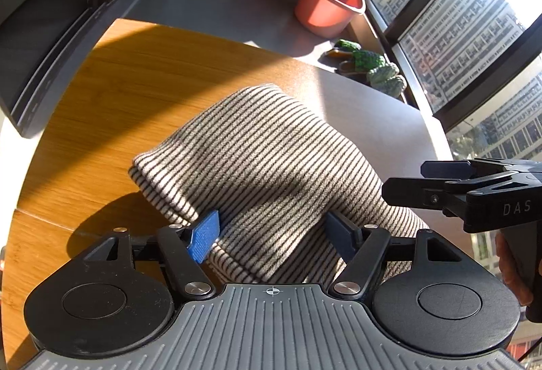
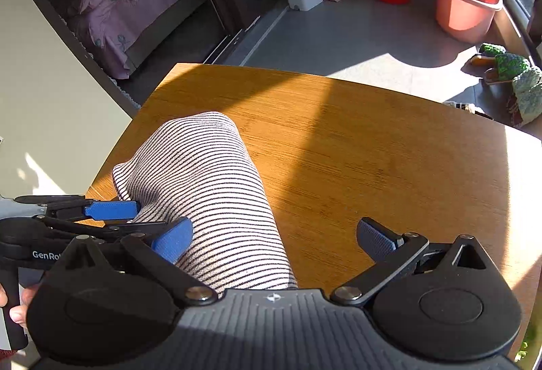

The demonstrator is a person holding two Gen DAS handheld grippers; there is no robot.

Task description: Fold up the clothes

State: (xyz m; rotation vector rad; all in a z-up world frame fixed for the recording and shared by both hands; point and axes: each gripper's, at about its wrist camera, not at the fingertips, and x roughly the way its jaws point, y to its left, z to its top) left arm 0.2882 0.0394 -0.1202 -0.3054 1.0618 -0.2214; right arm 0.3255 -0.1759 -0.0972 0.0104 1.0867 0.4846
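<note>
The folded striped garment [image 1: 267,160] lies on the wooden surface [image 1: 111,92]. My left claw [image 1: 271,234] stands open around its near end, the cloth between the blue pads, which do not squeeze it. My right claw [image 2: 271,241] is wide open beside the garment, one pad touching it, holding nothing.

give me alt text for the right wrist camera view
A folded striped garment lies on a wooden table, with the right gripper open over its near end. The left gripper reaches in from the left.
</note>
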